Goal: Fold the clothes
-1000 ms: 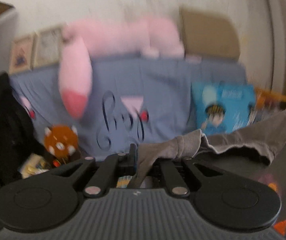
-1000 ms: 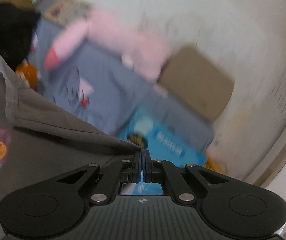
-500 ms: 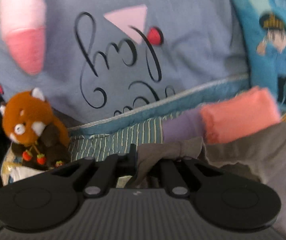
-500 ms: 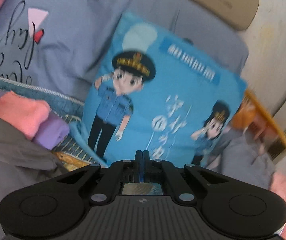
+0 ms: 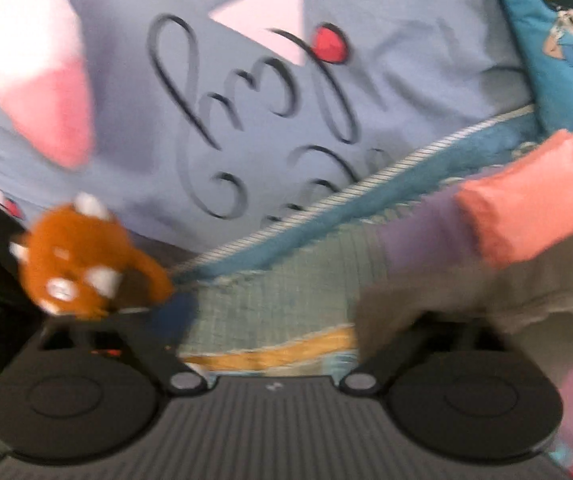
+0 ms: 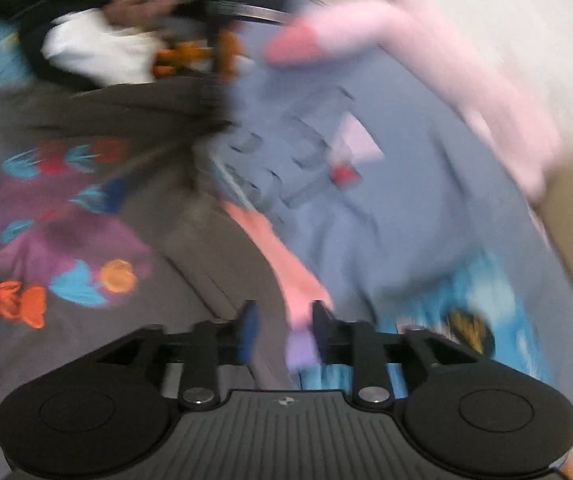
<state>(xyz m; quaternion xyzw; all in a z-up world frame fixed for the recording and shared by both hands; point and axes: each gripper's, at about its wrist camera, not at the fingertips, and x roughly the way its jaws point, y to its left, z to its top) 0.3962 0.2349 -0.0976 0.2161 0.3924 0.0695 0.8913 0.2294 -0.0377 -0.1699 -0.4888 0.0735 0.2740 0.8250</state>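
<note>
Left tool (image 5: 270, 312) wide, jaws just opened; grey shirt (image 5: 466, 300) bunched over its right finger. Right tool (image 6: 282, 332) partly open, just opening, shirt left of it. Risk: released cloth snags on a finger, spoiling the fold.

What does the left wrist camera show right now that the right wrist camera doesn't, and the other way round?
Only the left wrist view: the left gripper open, grey fabric draped over its right finger, and the red panda plush.

Only the right wrist view: the right gripper open, nothing clamped, and the grey shirt's flower print.

Both: the grey shirt, the folded pink garment, the blue lettered pillow. Both views are blurred.
</note>
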